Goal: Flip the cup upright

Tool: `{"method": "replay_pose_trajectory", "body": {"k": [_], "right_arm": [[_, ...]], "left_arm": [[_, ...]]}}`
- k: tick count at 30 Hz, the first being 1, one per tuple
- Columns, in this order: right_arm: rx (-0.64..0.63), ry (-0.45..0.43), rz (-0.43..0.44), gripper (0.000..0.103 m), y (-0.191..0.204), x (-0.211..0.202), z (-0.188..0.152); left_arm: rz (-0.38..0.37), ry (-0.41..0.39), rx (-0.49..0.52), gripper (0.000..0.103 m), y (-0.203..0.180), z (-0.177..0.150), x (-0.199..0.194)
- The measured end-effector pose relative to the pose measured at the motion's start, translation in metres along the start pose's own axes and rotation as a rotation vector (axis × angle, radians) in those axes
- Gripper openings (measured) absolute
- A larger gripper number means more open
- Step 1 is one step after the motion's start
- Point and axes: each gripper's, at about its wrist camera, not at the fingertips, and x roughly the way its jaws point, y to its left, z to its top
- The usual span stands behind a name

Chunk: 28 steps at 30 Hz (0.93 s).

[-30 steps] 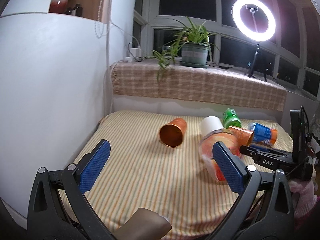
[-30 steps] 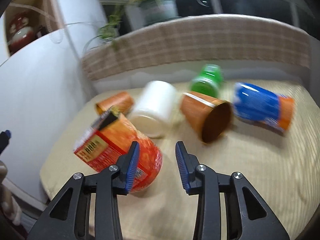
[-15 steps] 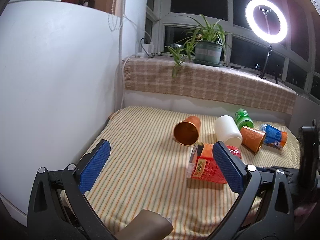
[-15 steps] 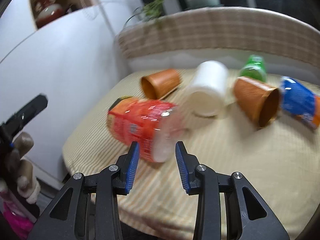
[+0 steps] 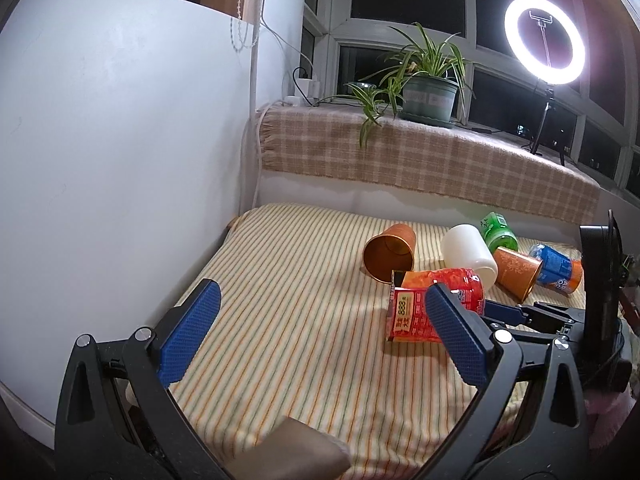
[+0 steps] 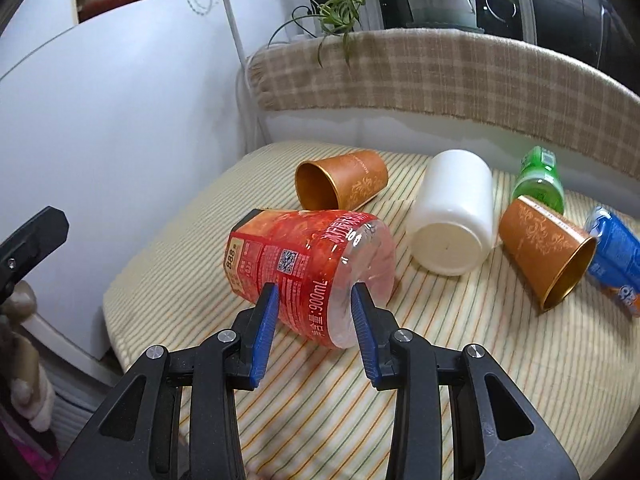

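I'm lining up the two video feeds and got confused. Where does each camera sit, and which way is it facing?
Left wrist: on the left gripper, wide open, facing the windowsill across the striped mat; right gripper visible.
Right wrist: on the right gripper, close behind the red cup lying sideways; jaws straddle its base.
Shared: red cup, white cup.

Blue can [image 6: 614, 258] beyond the red cup [image 6: 308, 272]: cut off by right frame edge. Left tool's finger [image 5: 456, 334] hides part of the red cup. Label print illegible.
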Motion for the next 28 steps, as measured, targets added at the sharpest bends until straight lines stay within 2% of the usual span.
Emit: {"method": "replay_pose_trajectory", "body": {"k": [9, 12, 18, 28], "right_arm": [[-0.025, -0.073, -0.088, 0.036, 0.003, -0.034, -0.003], [0.002, -0.102, -0.11, 0.043, -0.007, -0.052, -0.005], [0.046, -0.152, -0.171, 0.045, -0.027, -0.085, -0.012], [0.089, -0.174, -0.212, 0.046, -0.047, -0.107, -0.022]], "left_arm": [[-0.047, 0.017, 0.034, 0.103, -0.026, 0.005, 0.004], [-0.06, 0.016, 0.045, 0.103, -0.036, 0.007, 0.005], [-0.083, 0.012, 0.051, 0.103, -0.05, 0.01, 0.004], [-0.101, 0.002, 0.083, 0.103, -0.063, 0.009, -0.001]]}}
